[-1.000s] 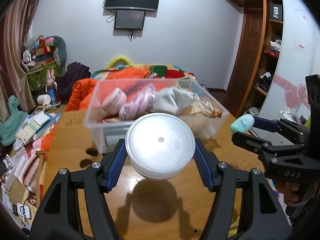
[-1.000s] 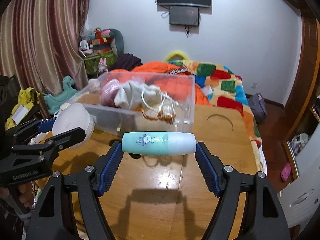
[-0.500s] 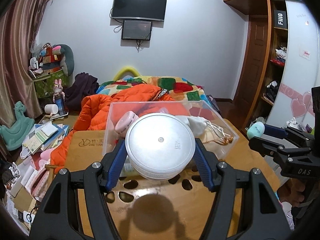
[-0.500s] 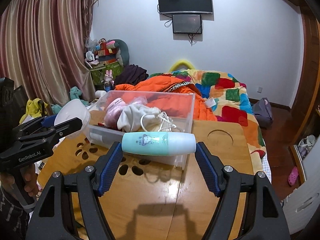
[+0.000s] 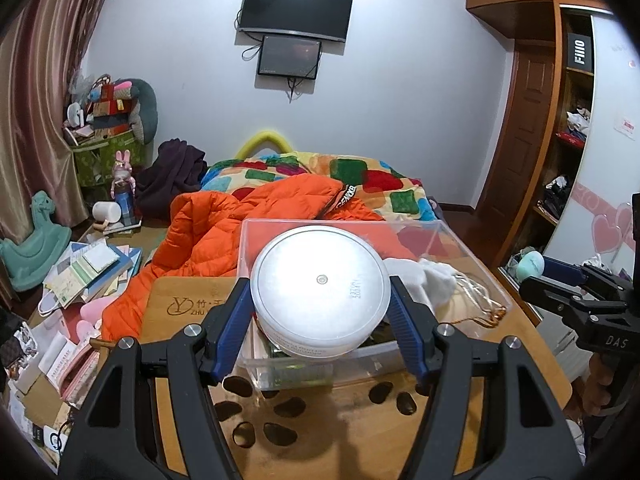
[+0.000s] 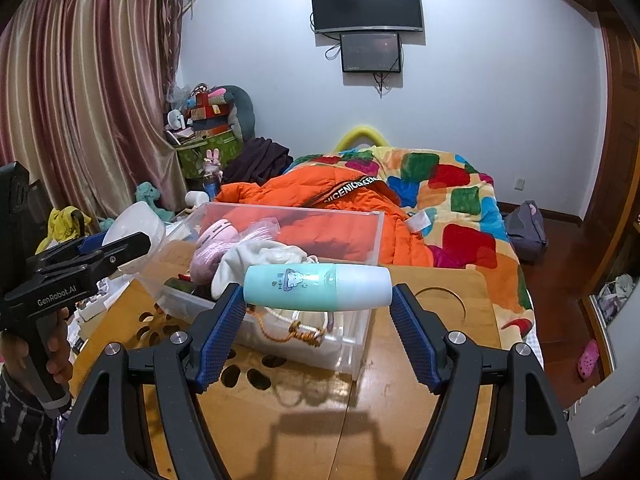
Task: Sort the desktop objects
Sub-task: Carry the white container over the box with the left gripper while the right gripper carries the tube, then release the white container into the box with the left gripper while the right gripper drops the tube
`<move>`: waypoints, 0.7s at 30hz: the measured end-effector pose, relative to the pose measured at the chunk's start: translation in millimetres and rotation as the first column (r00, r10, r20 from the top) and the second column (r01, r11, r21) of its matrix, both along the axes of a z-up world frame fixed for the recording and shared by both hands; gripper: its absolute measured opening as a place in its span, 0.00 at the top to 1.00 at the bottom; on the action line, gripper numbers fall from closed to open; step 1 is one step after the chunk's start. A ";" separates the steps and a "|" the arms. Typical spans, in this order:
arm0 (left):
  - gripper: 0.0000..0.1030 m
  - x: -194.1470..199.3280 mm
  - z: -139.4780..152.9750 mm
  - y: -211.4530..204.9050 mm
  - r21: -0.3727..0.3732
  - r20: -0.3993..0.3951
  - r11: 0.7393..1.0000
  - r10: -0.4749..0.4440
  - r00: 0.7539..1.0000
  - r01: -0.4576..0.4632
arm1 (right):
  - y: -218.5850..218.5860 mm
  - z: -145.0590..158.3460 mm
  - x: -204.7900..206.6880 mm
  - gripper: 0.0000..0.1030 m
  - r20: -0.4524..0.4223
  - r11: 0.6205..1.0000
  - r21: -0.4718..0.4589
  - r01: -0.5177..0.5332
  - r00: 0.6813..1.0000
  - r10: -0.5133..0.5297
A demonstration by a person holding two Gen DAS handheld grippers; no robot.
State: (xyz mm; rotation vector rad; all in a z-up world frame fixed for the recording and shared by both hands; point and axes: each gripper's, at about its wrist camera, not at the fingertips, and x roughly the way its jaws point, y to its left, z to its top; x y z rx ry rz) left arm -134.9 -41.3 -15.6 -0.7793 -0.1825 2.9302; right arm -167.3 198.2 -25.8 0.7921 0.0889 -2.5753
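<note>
You're mid-carry — left gripper clamps the white jar, right gripper pinches the teal bottle, both above the clear bin. Next — lower and release inside.

Round white lidded jar held above clear bin, mint-and-white bottle held sideways

- Even indoor light from above; the white wall is bright.
- Soft shadows of the jaws fall on the table.
- Sheen glares on the white lid.
- Fisheye bends the edges; corners go black.
</note>
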 end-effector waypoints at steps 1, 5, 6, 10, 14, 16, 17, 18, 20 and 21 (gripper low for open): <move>0.37 -2.3 -1.8 -0.8 0.000 0.005 1.000 0.001 1.000 -0.001 | -2.3 -1.3 -3.1 0.31 0.005 1.000 -0.001 0.000 1.000 0.000; 0.37 -10.0 -10.8 -4.0 0.004 0.029 1.000 0.001 1.000 -0.001 | -10.8 -13.2 -16.6 0.31 0.038 1.000 0.004 -0.006 0.999 0.006; 0.37 -11.8 -13.1 -5.0 0.006 0.035 1.000 0.000 0.999 0.000 | -12.7 -15.4 -18.8 0.31 0.044 1.000 0.006 -0.009 0.999 0.008; 0.37 -15.1 -18.8 -7.3 0.006 0.044 1.000 -0.008 0.999 0.007 | -20.3 -22.9 -27.3 0.31 0.070 1.000 0.014 -0.028 0.997 0.027; 0.37 -22.2 -24.2 -7.0 0.013 0.063 1.000 -0.017 0.998 0.016 | -32.6 -28.0 -28.8 0.31 0.081 0.997 0.036 -0.063 0.995 0.060; 0.37 -25.4 -26.3 -5.5 0.012 0.070 1.000 -0.021 0.997 0.021 | -39.3 -30.4 -28.4 0.31 0.080 0.995 0.057 -0.078 0.994 0.073; 0.37 -26.8 -27.4 -5.0 0.010 0.073 1.000 -0.024 0.997 0.024 | -43.8 -32.5 -28.0 0.31 0.075 0.994 0.075 -0.082 0.994 0.076; 0.37 -27.2 -28.5 -5.1 0.010 0.073 1.000 -0.027 0.997 0.026 | -46.8 -33.8 -27.7 0.31 0.072 0.993 0.088 -0.083 0.994 0.077; 0.37 -28.0 -29.7 -4.5 0.012 0.076 0.999 -0.033 0.997 0.032 | -52.3 -36.1 -28.4 0.31 0.067 0.990 0.107 -0.088 0.994 0.081; 0.37 -28.6 -30.1 -4.2 0.012 0.077 0.999 -0.035 0.996 0.034 | -54.5 -37.1 -29.5 0.31 0.067 0.990 0.113 -0.089 0.994 0.082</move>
